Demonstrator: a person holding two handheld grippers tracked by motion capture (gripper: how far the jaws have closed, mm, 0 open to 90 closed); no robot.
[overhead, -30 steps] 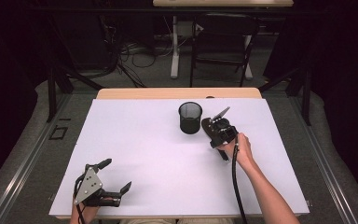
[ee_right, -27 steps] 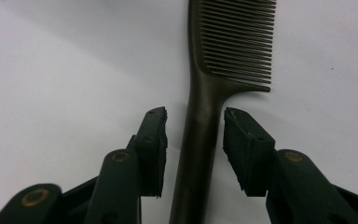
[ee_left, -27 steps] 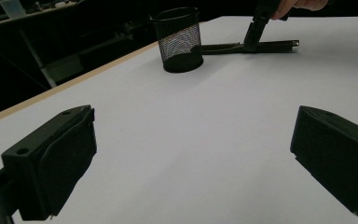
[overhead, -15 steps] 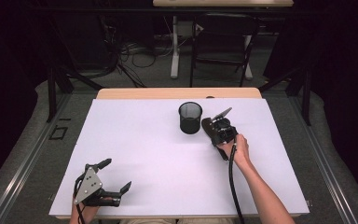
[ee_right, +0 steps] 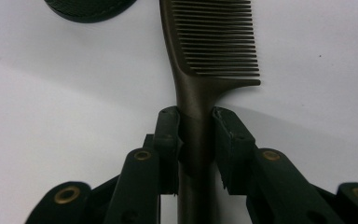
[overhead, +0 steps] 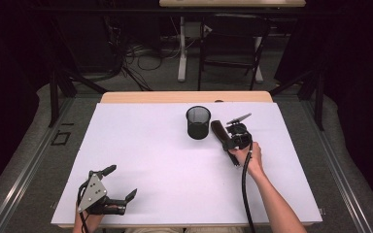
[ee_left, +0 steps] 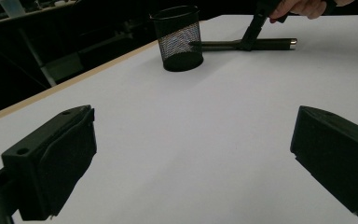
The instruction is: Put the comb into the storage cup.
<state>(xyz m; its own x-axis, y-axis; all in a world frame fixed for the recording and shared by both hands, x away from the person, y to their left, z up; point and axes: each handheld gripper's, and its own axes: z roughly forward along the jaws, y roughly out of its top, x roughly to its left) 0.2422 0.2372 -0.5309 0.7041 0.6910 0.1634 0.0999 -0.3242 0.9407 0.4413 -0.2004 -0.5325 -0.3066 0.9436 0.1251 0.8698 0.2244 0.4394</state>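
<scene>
The right gripper point(ee_right: 196, 135) is clamped on the handle of the comb point(ee_right: 214, 42) at frame centre, beside the mesh cup point(overhead: 198, 122), while the left gripper point(overhead: 121, 182) stands apart at lower left.

In my right tool's view, the comb point(ee_right: 205, 60) runs off the top edge, its handle hidden beneath the tool.

You are working with two grippers, one comb point(ee_right: 214, 42) and one mesh cup point(overhead: 198, 122), all sitting over one bench point(overhead: 165, 165).
</scene>
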